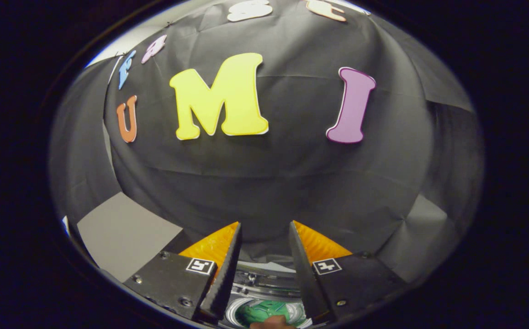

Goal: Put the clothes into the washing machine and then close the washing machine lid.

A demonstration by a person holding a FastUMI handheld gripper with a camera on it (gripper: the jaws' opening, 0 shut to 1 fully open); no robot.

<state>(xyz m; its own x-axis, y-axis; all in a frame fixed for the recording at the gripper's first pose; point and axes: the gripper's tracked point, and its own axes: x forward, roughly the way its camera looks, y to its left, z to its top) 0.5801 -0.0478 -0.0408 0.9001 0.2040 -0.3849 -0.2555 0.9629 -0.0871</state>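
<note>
A: Biggest thing first: the black cloth wall [264,183] takes up nearly everything ahead of the gripper [264,226], with a grey panel [123,235] off to the left of the fingers. The gripper is aimed high, well above the work.

B: And the washing machine [264,285]?

A: Low down, between the two fingers and beneath them. I see a curved rim with some metal fittings, and inside it a round opening holding something green, which I take to be the clothes [264,311] (hard to be sure, it is a small patch). A reddish sliver sits at the very bottom, touching the green; I cannot tell what it is.

B: What are the fingers doing?

A: Spread apart, nothing between them, nothing pressed.

B: So what could go wrong?

A: My guess is the garment is already in the drum, leaving the lid to close, and I cannot see the lid. Pointed at the wall like this, the person is working nearly blind: a finger could catch the rim or those fittings on the way down. If any cloth hangs over the edge, the lid would trap it and not seat.
</note>
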